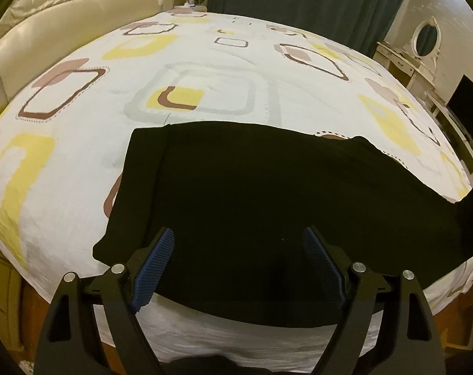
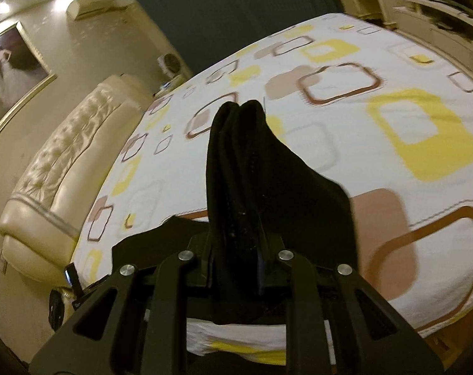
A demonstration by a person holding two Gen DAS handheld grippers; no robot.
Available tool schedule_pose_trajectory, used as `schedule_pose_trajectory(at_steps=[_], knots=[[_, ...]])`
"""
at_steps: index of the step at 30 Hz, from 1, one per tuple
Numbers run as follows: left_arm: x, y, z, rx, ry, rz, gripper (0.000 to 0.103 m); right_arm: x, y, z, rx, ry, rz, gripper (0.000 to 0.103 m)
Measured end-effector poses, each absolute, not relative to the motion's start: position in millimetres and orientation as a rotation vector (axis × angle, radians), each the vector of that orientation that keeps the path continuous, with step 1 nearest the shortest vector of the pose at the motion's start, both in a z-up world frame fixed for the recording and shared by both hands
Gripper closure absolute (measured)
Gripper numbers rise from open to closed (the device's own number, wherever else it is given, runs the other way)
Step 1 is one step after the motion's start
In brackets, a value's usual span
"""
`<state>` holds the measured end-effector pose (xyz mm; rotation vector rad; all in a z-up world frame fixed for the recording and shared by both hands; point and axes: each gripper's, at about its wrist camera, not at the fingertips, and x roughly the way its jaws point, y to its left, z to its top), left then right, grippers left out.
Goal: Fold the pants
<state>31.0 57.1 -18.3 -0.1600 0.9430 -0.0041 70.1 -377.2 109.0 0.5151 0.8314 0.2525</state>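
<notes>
Black pants (image 1: 236, 187) lying flat on a bed (image 1: 205, 72), near its front edge, long axis running left to right across the left wrist view. The left end shows a straight, squared edge with a folded strip along it; the right end runs off toward the right margin of that view, where it rises out of the picture. Which end is the waist cannot be told (the cloth is uniformly dark).

Left gripper (image 1: 238, 243): fingers spread wide above the pants, blue ribbed pads facing each other, nothing between them, pads clear of the cloth.

Right gripper (image 2: 236, 250): fingers pressed nearly together, pinching a bunched fold of the pants (image 2: 246, 172), which stands up past the fingertips in several layers and drapes down to the right. This view is tilted and slightly blurred.

Surface: a white sheet printed with yellow, brown and grey rounded squares, lightly creased.

Room: a cream tufted headboard (image 1: 64, 15) at far left, a dark teal curtain (image 1: 299, 0) behind the bed, a white dresser (image 1: 421, 59) with an oval mirror at far right, a framed picture (image 2: 14, 75) and a wall air conditioner (image 2: 95, 4) on the cream wall, and ceiling spotlights lit.
</notes>
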Motion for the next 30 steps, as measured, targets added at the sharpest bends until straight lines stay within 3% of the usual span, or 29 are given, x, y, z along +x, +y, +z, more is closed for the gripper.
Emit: schedule_pose_trajectory(at_steps=[15, 30], knots=[[31.4, 54.2, -16.6, -0.176, 0.937, -0.019, 0.020, 102.5, -226.1, 42.1, 0.360, 0.990, 0.344, 0.085], [31.6, 50.9, -16.8, -0.182, 0.941, -0.032, 0.020, 109.5, -162.5, -18.7, 0.200, 1.114, 0.274, 0.084]])
